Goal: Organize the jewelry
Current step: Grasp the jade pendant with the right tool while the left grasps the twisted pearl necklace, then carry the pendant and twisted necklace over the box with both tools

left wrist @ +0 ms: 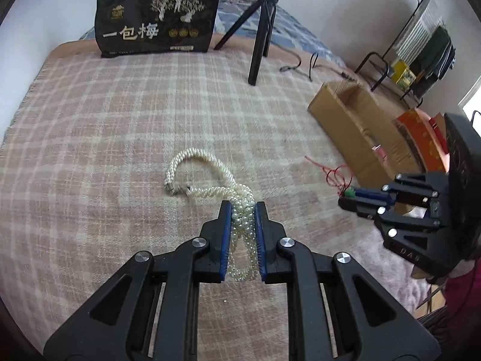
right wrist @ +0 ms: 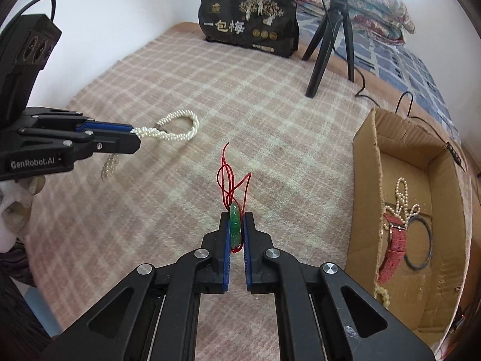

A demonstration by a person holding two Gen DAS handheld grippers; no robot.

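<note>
My left gripper (left wrist: 243,207) is shut on a twisted white pearl necklace (left wrist: 210,177); its far loop trails on the plaid blanket (left wrist: 120,120). In the right wrist view the left gripper (right wrist: 136,138) holds the pearl necklace (right wrist: 177,129) a little above the blanket. My right gripper (right wrist: 236,219) is shut on a green jade pendant (right wrist: 235,225) with a red cord (right wrist: 231,180) that dangles forward. In the left wrist view the right gripper (left wrist: 345,200) is at the right with the red cord (left wrist: 333,174) hanging from it.
An open cardboard box (right wrist: 366,162) at the right holds a pearl strand (right wrist: 401,192), a red watch strap (right wrist: 393,246) and a dark ring bangle (right wrist: 419,243). A black tripod (right wrist: 327,39) and a black snack bag (right wrist: 249,27) stand at the back. Cables lie behind the box.
</note>
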